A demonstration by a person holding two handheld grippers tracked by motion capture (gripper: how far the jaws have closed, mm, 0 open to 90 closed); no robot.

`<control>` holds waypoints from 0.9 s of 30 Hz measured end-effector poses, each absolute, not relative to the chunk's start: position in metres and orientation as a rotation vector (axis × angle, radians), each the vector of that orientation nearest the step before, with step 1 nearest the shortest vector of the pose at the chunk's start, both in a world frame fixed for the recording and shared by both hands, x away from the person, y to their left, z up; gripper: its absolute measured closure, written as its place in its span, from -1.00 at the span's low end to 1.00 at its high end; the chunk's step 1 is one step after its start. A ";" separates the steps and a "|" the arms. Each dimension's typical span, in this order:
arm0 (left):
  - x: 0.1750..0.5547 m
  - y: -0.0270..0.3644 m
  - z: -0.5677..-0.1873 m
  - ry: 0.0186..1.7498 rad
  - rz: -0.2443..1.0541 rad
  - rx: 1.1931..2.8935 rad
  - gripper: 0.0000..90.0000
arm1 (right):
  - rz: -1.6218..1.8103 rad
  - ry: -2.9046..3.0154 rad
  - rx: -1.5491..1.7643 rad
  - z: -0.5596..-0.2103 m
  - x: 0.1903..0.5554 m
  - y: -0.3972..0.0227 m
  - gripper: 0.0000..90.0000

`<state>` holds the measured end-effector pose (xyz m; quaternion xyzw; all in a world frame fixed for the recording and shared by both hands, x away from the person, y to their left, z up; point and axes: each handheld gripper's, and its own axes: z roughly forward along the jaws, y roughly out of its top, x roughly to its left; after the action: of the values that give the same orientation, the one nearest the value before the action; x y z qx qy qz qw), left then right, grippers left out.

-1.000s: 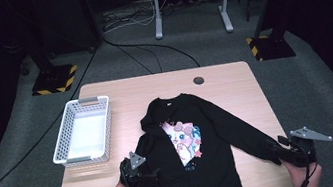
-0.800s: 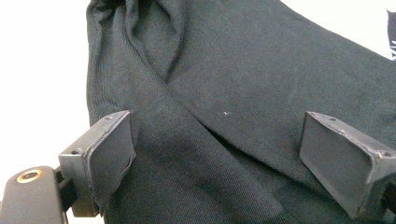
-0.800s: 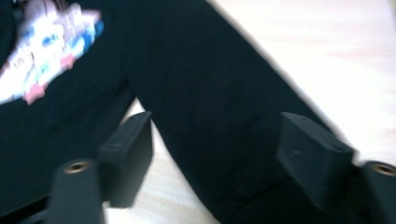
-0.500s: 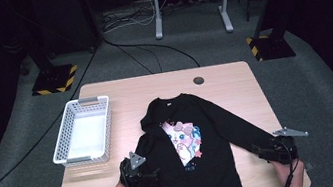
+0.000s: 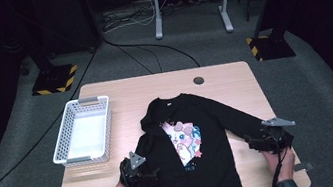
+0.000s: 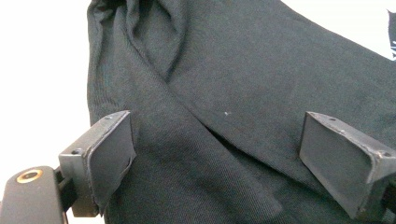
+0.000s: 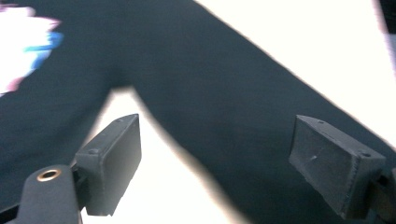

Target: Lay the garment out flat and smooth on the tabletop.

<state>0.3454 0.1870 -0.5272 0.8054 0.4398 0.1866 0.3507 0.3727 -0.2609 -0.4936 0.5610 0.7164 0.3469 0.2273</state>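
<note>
On the wooden table point(image 5: 118, 88), a black long-sleeved shirt point(image 5: 209, 117) lies flat, print side up, collar toward the far edge. Pastel cartoon print point(image 5: 184, 141) sits at mid-chest.

White mesh basket point(image 5: 67, 132) stands well left of the shirt, apart from it, long side running front to back. Nothing lies in it; its pale floor is bare. A handle tab shows at each short end.

Shirt's left sleeve is folded in across the body, making a diagonal crease beside the print. Shirt's right sleeve runs out straight and slantwise toward the near right corner of the table.

Left gripper point(image 5: 151, 176) sits at the shirt's near left edge, by the folded sleeve. In the left gripper view its jaws stand wide apart over wrinkled black cloth point(image 6: 210, 116); the pads do not press on it, nothing is clamped.

Right gripper point(image 5: 252, 141) sits at the cuff end of the shirt's right sleeve. In the right gripper view, which is blurred, the sleeve point(image 7: 224, 102) crosses between the jaws. Jaws have just been opening and stand wide; the pads are clear of the cloth, no grip.

Small dark round cap point(image 5: 198, 80) sits in the tabletop beyond the shirt's collar, apart from it.
</note>
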 end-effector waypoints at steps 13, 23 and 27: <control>0.345 0.187 -0.527 1.139 0.483 2.086 -0.77 | 0.949 1.984 1.666 -0.516 0.407 -0.264 -0.63; 0.345 0.187 -0.527 1.140 0.484 2.085 -0.77 | 0.860 1.929 1.649 -0.509 0.423 -0.264 -0.69; 0.345 0.187 -0.527 1.137 0.486 2.090 -0.77 | 0.947 1.972 1.534 -0.500 0.403 -0.231 -0.72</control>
<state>0.3453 0.1871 -0.5270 0.8065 0.4388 0.1874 0.3491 0.4026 -0.2313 -0.5004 0.5584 0.7178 0.3446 0.2330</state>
